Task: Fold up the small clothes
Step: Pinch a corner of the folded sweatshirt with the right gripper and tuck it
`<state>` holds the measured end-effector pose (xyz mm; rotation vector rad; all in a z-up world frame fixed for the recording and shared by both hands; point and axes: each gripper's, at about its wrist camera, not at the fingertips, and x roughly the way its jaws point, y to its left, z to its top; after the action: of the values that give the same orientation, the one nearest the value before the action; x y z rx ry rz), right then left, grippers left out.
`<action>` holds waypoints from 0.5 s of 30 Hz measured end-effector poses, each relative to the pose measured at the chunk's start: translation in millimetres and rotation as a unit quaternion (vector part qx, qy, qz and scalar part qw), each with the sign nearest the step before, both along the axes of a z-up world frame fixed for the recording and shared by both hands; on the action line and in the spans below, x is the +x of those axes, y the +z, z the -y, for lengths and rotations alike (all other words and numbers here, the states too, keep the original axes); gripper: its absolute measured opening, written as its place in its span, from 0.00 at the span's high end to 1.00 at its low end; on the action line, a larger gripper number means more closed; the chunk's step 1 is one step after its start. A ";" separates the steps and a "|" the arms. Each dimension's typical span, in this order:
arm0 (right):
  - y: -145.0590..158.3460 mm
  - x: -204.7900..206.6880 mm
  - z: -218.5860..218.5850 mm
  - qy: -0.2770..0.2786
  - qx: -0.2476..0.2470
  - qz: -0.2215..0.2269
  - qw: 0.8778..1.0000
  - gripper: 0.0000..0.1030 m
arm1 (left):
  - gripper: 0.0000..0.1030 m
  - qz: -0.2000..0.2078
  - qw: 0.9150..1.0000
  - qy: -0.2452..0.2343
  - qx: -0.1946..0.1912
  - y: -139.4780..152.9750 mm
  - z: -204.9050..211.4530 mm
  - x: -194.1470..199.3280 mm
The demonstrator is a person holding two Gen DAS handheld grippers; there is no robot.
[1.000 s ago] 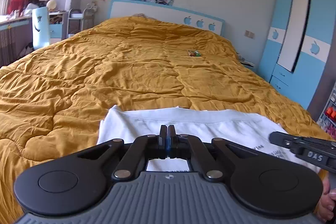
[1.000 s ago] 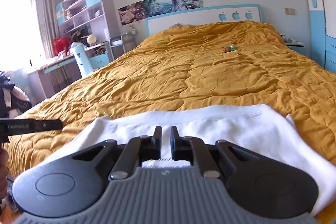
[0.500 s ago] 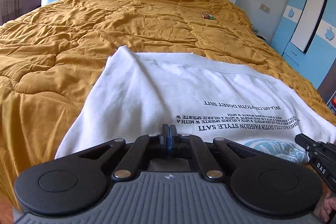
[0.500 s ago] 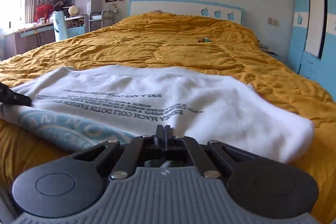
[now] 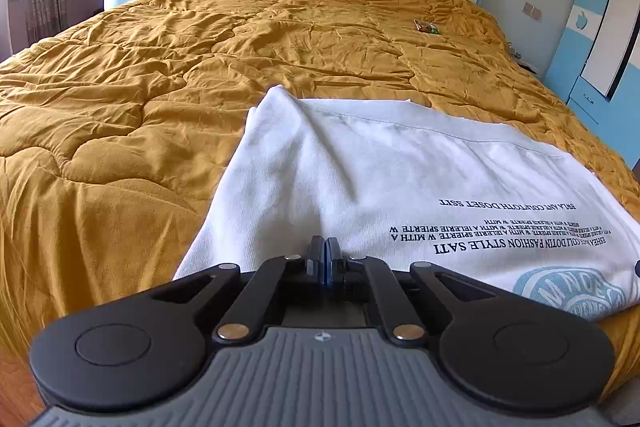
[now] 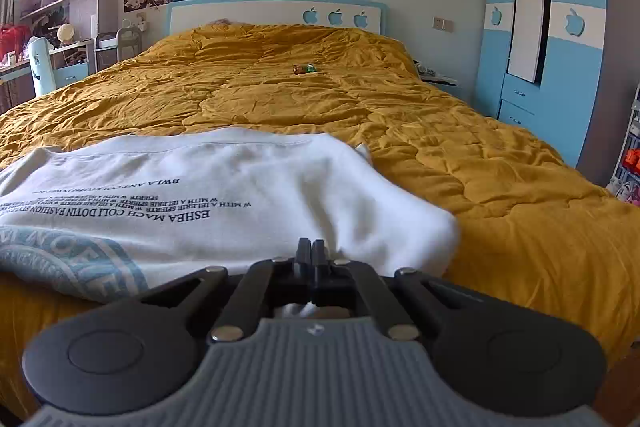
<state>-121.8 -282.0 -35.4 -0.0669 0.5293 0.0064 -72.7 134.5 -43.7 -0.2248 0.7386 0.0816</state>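
White printed T-shirt (image 5: pixel 360 171) on rumpled mustard quilted bed (image 5: pixel 160 67), small wrapper (image 6: pixel 304 68) far off, left hand-held gripper (image 5: pixel 325 251) and right hand-held gripper (image 6: pixel 307 253) both clenched, pinching the shirt's near edge.

The shirt (image 5: pixel 360 179) in front of me is white, with lines of dark navy lettering and a pale blue round emblem (image 5: pixel 568 293). It lies on a mustard-yellow quilted bedspread (image 5: pixel 200 47). My grippers are black with ribbed grey bases. The headboard (image 6: pixel 276 13) is white, edged light blue, with blue apple shapes. The wardrobe (image 6: pixel 576 27) is blue and white. A small thing (image 6: pixel 305 68) far up the bed looks green and orange, I think.
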 end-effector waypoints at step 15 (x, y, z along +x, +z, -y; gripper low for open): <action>-11.7 -53.1 124.0 -0.212 0.416 -0.064 0.882 0.20 | 0.94 -0.002 1.000 0.000 -0.016 -1.6 -3.3 1.7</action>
<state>-174.9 -405.9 -47.1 0.9024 0.6286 -0.1912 -71.0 137.8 -45.3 -0.2547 0.7436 0.0701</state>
